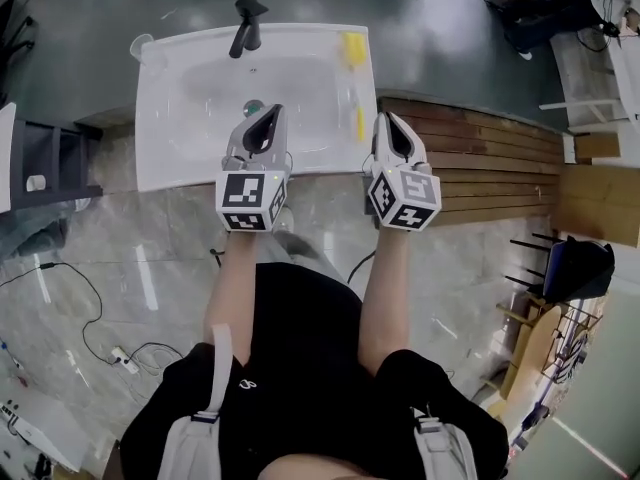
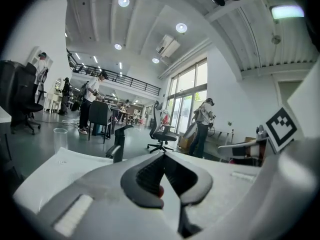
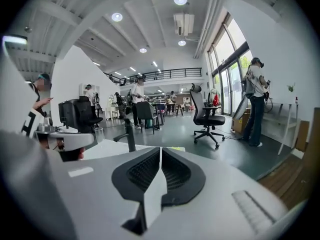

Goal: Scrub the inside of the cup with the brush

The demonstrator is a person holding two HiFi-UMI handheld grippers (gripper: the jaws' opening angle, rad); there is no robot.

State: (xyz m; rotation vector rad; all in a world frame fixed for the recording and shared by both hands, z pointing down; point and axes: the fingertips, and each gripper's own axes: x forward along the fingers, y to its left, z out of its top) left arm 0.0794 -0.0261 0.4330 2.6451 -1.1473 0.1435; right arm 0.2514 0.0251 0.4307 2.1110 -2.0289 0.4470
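Cup [image 1: 141, 45]: a clear tumbler, apparently empty, is standing upright on the far left corner of the white sink [image 1: 160, 163]. Brush [image 1: 354, 63]: a yellow head on a slim pale handle is lying flat along the sink's right rim, head pointing to the far edge, well apart from the cup.
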